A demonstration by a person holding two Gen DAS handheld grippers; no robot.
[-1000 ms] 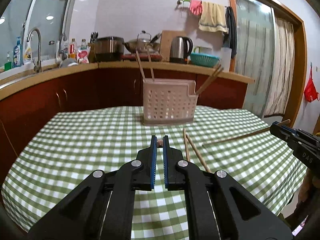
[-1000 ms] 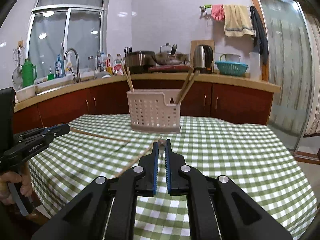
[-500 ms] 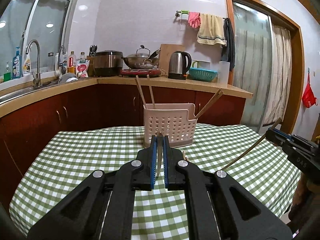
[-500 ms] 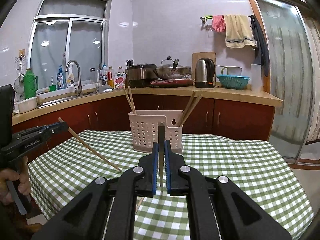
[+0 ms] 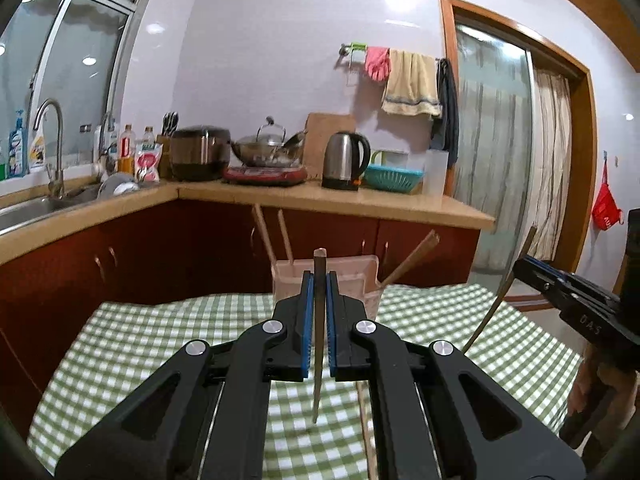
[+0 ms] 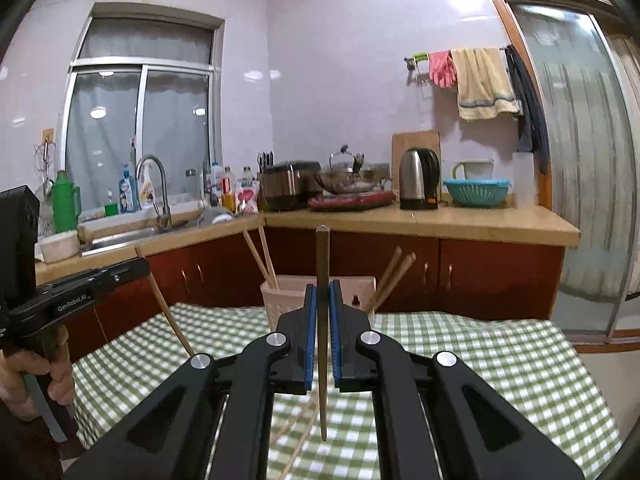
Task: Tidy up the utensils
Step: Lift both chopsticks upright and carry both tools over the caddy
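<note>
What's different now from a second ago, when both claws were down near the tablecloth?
Both have lifted. The left gripper and right gripper each raised a chopstick off the table; the left's chopstick and the right's chopstick now stand about upright, tips down, in front of the holder. Unchanged: the holder's place, the four chopsticks already in it, and the loose chopsticks on the checked cloth.
</note>
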